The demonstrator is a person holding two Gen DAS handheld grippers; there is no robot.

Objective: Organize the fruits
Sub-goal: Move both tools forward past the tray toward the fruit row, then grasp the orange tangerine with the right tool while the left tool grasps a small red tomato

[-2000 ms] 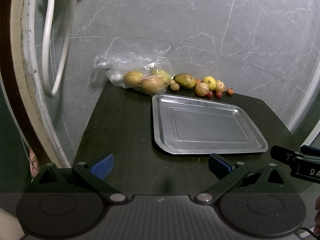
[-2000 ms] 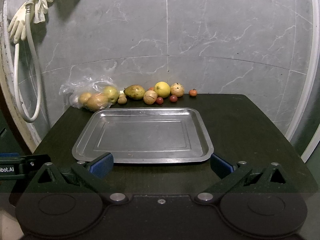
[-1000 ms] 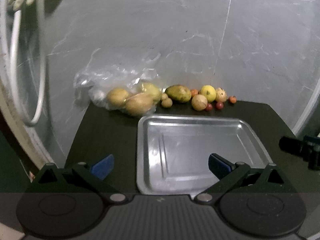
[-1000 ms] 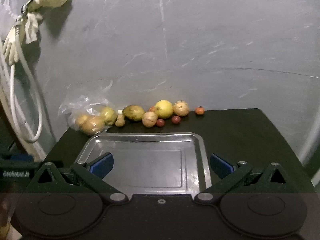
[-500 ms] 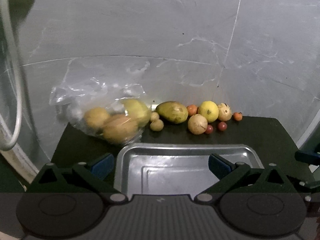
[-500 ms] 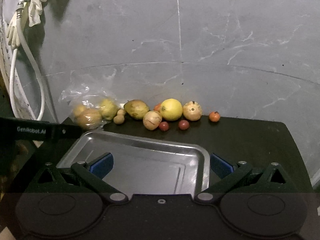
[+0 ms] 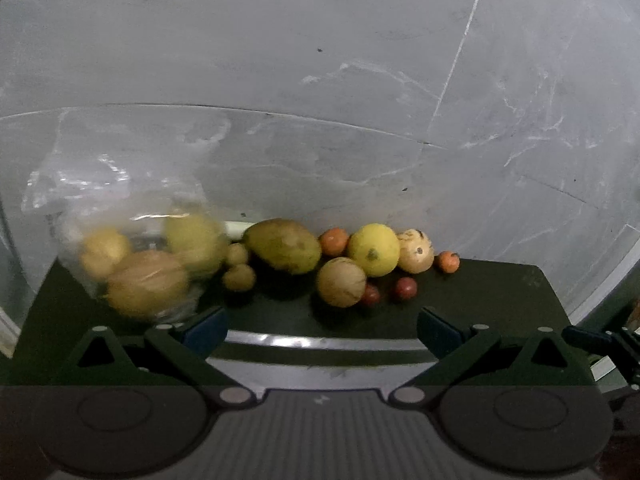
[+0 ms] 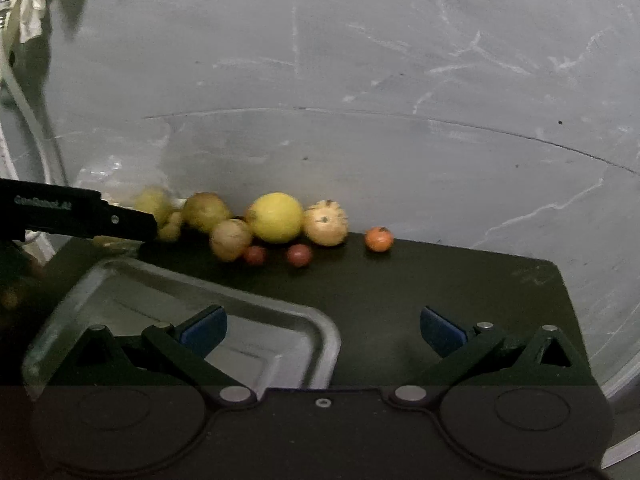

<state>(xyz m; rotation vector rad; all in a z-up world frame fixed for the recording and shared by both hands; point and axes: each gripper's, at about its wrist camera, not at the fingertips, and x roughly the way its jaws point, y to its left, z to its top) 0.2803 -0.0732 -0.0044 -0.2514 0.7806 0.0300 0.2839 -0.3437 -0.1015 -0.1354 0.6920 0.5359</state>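
A row of fruit lies along the wall at the back of the black table (image 7: 500, 292): a green mango (image 7: 282, 250), a yellow lemon (image 7: 373, 249), a round tan fruit (image 7: 341, 282), a striped pale fruit (image 7: 415, 251), small oranges (image 7: 447, 261) and two red berries (image 7: 405, 288). A clear plastic bag (image 7: 120, 240) holds three yellowish fruits at the left. The metal tray (image 8: 256, 320) lies in front. My left gripper (image 7: 322, 326) is open over the tray's far rim, facing the fruit. My right gripper (image 8: 323, 327) is open above the tray's right corner; lemon (image 8: 274, 218) ahead.
A grey marble wall (image 7: 320, 100) stands right behind the fruit. A white hose and pale gloves (image 8: 28, 20) hang at the far left. The left gripper's arm (image 8: 76, 216) crosses the left of the right wrist view. The table's right edge (image 8: 568, 288) is close.
Both grippers moved forward toward the fruit row, which looks larger now. The tray slid down under the fingers in both views. Both stayed open and empty.
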